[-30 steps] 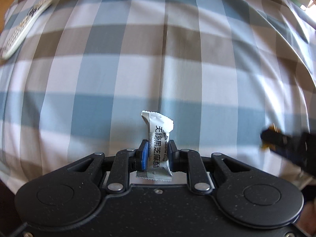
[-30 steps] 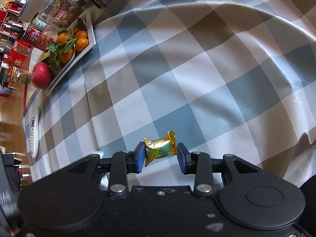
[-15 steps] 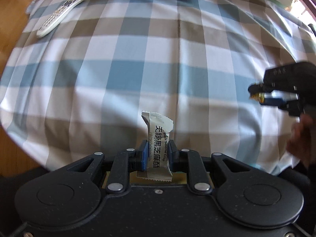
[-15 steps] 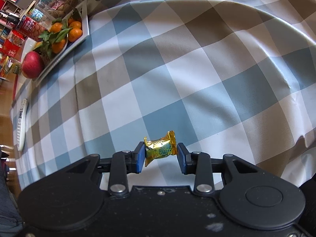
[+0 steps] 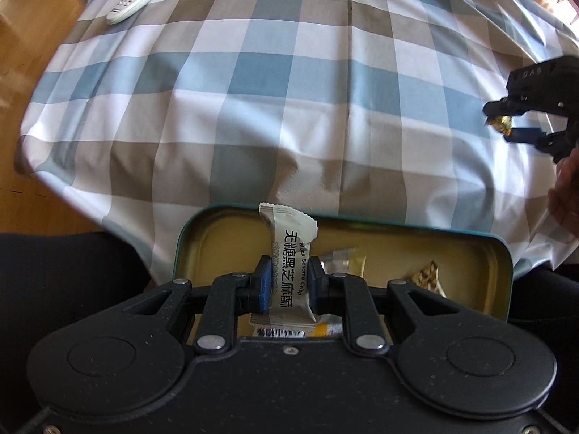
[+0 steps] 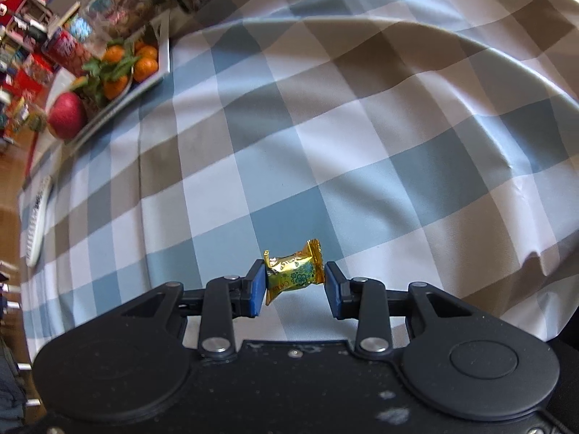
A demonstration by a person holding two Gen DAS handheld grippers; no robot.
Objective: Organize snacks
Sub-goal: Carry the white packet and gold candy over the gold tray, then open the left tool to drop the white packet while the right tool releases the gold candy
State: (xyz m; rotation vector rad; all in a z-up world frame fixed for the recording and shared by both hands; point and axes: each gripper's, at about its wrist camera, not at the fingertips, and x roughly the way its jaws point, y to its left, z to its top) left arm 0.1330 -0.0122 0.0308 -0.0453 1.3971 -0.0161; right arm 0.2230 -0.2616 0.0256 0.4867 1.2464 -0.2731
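The left gripper (image 5: 289, 282) fingers pinch a white sesame crisp packet (image 5: 291, 271) upright above the open tin (image 5: 564, 249); the right gripper (image 6: 294, 285) fingers clamp a gold candy (image 6: 293, 271) above the checked counter (image 6: 325, 126).

Your right gripper (image 6: 293, 285) is pinching a gold-wrapped candy (image 6: 294, 273) above the checked tablecloth (image 6: 362, 144). A tray (image 6: 164, 68) is holding oranges (image 6: 146, 68) and an apple (image 6: 67, 115) at upper left; a remote control (image 6: 38, 224) is lying at the left edge.
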